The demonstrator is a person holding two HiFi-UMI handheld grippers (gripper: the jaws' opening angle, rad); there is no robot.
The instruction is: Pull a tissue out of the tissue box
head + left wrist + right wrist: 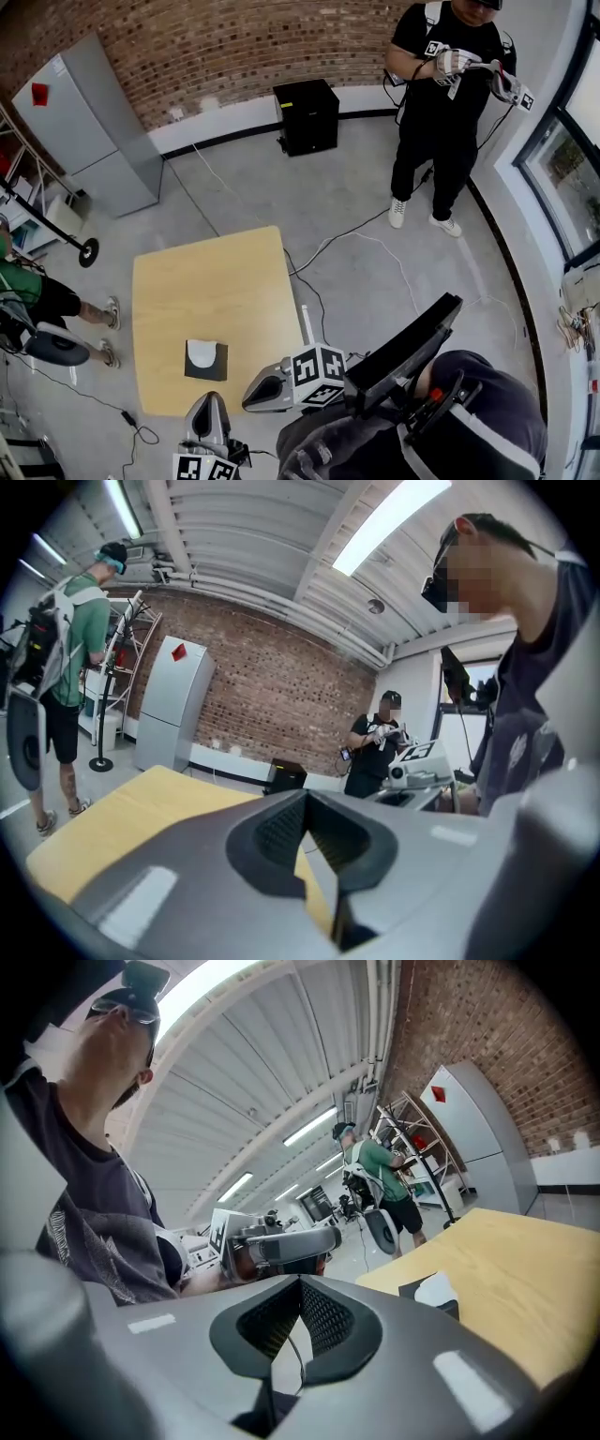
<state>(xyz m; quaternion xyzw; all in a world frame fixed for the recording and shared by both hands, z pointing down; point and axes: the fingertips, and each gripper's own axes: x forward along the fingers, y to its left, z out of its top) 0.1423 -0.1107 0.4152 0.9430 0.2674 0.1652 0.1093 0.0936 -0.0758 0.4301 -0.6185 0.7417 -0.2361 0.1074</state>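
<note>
Both grippers hover low at the near edge of the bench [206, 281], nearly level. The left gripper [208, 401] points across the bench and the right gripper [249, 401] angles in from the side. Fingers [328, 1321] on each are pressed together with nothing between them. Just beyond them a dark tissue box [205, 364] stands on the bench, a white tissue [199, 352] poking from its top.

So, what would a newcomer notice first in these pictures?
The wooden table left of centre in the head view, with a dark tissue box near its front edge, white tissue on top. Below it sit the left gripper and right gripper, both shut. A person in black stands top right.
</note>
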